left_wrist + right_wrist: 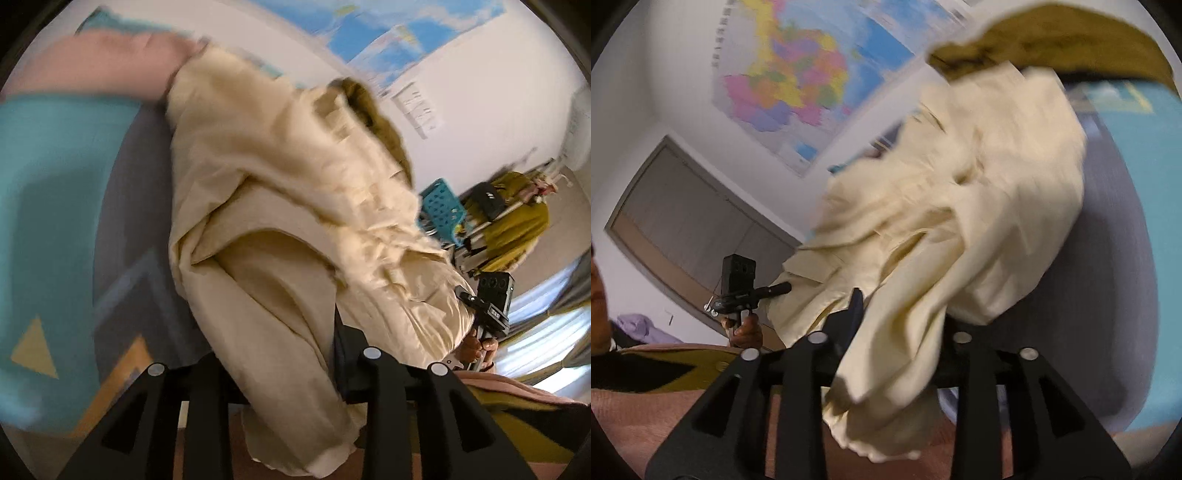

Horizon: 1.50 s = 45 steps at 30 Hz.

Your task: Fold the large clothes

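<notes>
Both grippers have pinched the cream garment (pixel 280 206) and hold it off the bed, probably to shake it out before laying it flat for a fold. The left gripper (pixel 295 373) has its jaws closed most of the way on a bunched edge that spills below its fingers; the right gripper (pixel 890 350) grips another edge likewise, so the cloth hangs between and ahead of them. Blur smears the folds, so which part each holds is unclear. An olive garment (pixel 1052 40) peeks behind; the fingertips are buried in cloth.
</notes>
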Tool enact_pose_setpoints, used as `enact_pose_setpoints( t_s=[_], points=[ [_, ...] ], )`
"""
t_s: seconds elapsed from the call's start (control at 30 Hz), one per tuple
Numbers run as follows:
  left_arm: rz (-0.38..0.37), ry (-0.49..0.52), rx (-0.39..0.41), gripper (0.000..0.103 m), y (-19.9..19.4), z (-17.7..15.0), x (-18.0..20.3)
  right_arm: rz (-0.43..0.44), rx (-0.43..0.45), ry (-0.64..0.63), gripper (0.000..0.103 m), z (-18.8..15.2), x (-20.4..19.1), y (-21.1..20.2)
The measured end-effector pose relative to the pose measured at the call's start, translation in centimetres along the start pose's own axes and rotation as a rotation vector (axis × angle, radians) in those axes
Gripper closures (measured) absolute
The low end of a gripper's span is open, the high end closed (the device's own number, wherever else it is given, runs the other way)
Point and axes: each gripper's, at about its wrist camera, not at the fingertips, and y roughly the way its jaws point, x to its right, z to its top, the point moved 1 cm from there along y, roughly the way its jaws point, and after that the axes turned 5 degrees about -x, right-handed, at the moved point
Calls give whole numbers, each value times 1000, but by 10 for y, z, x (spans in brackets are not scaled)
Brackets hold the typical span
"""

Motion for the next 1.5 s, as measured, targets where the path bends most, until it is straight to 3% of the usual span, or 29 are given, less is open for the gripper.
enact_pose_setpoints(
  t_s=[0.17, 0.3, 0.33, 0.37, 0.43, 0.47, 0.5, 0.53, 0.63, 0.7, 0.8, 1.07, 1.3, 1.5],
  points=[
    [49, -6, 1, 57, 11, -4, -6, -25, -40, 77, 54, -18, 26, 11],
    [97, 55, -9, 42, 17, -4, 4, 19, -50, 59, 38, -31, 23, 11],
    [93, 77, -8, 29, 19, -5, 8, 27, -48, 56, 38, -32, 22, 11],
    [83, 110, -9, 22, 22, -8, 12, 38, -50, 56, 38, -35, 20, 13],
    [126, 187, -14, 16, 28, -15, 24, 58, -59, 47, 52, -39, 14, 19],
    [147, 207, -15, 18, 30, -16, 27, 58, -53, 36, 57, -40, 10, 19],
    [154, 215, -20, 31, 31, -16, 29, 62, -43, 27, 67, -40, 8, 16],
    [152, 193, -20, 52, 29, -14, 26, 69, -25, 17, 75, -38, 4, 12],
    [53, 76, 2, 76, 12, -4, 8, 101, 42, -7, 83, -27, -14, 1],
    [18, 50, 25, 80, 2, -1, 6, 99, 68, -35, 84, -19, -26, -6],
    [29, 66, 57, 82, -11, 7, 16, 131, 120, -49, 86, -2, -38, -13],
    [-27, 51, 91, 82, -44, 42, 33, 140, 249, -94, 87, 53, -58, -35],
    [-47, 25, 100, 81, -57, 85, 43, 140, 288, -88, 87, 107, -62, -35],
    [-11, 37, 104, 80, -61, 125, 53, 129, 317, -65, 87, 154, -58, -32]
  ],
)
